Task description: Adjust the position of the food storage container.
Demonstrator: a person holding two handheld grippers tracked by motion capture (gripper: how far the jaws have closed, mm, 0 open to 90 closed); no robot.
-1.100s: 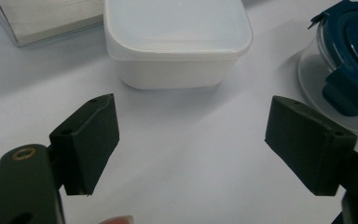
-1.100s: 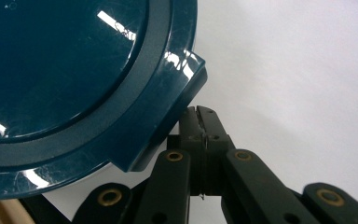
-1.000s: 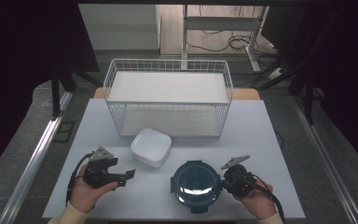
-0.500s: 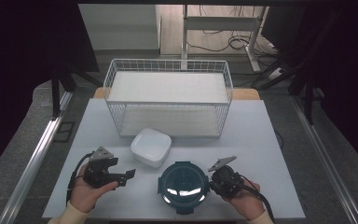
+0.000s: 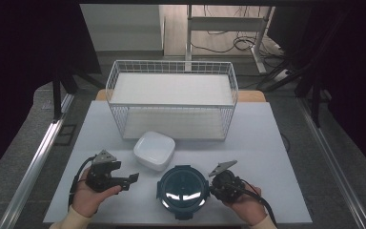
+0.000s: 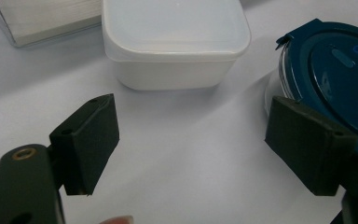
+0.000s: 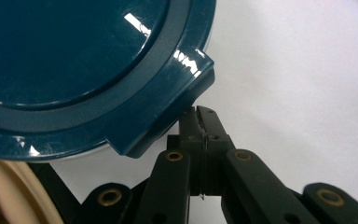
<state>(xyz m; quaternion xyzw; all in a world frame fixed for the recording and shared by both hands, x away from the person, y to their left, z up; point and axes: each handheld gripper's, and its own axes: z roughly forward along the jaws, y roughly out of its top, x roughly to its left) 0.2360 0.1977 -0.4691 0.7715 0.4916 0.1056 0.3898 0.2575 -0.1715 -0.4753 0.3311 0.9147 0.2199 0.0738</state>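
Sliding leftward across the white table, the round container with the dark blue lid now sits nearer the middle of the front edge than a second ago, so the push looks well under way. On the left, the left gripper hovers with jaws wide apart. Behind it the white square tub looks empty. The right gripper, jaws pressed together with nothing between them, nudges the lid's tab; the round container's contents are hidden.

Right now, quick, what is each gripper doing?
Left gripper: open, holding nothing, above the bare table.
Right gripper: closed, holding nothing, its tips against the side of the blue lid.
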